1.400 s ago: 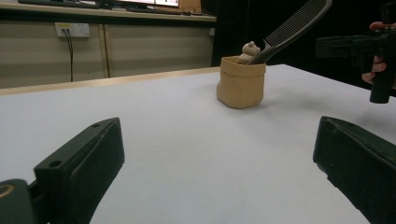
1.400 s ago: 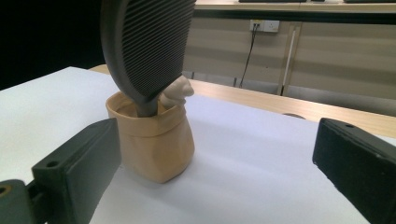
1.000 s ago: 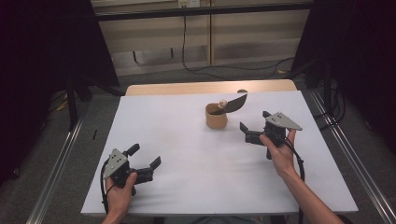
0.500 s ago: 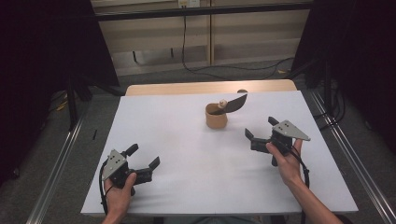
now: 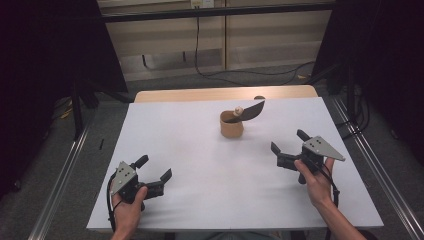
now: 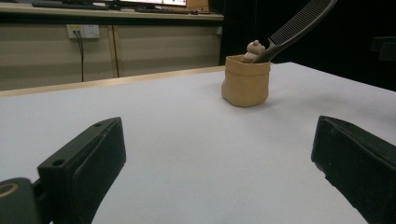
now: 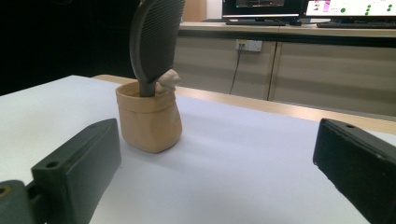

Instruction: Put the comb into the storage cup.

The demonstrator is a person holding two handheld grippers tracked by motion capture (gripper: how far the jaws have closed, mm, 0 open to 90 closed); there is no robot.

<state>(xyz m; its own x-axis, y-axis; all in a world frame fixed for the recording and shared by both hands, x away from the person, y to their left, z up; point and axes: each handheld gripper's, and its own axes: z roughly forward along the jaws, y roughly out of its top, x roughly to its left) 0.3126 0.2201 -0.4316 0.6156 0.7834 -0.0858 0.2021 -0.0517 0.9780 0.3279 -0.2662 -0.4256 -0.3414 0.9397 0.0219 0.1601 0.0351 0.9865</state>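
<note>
pouch (image 5: 231, 125) mid-table, upright, comb (image 5: 251, 110) and small figure (image 5: 238, 110) inside | left gripper (image 5: 156, 176) wide open, empty, near edge | right gripper (image 5: 290, 147) wide open, empty, nearer pouch | risk: soft pouch tips if the leaning comb gets knocked

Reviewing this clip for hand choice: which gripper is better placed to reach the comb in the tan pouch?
Probably right. The right gripper sits nearer the tan pouch, jaws open, and the comb leans toward its side. The left gripper, also open, rests at the table's near left corner, farther off.
</note>
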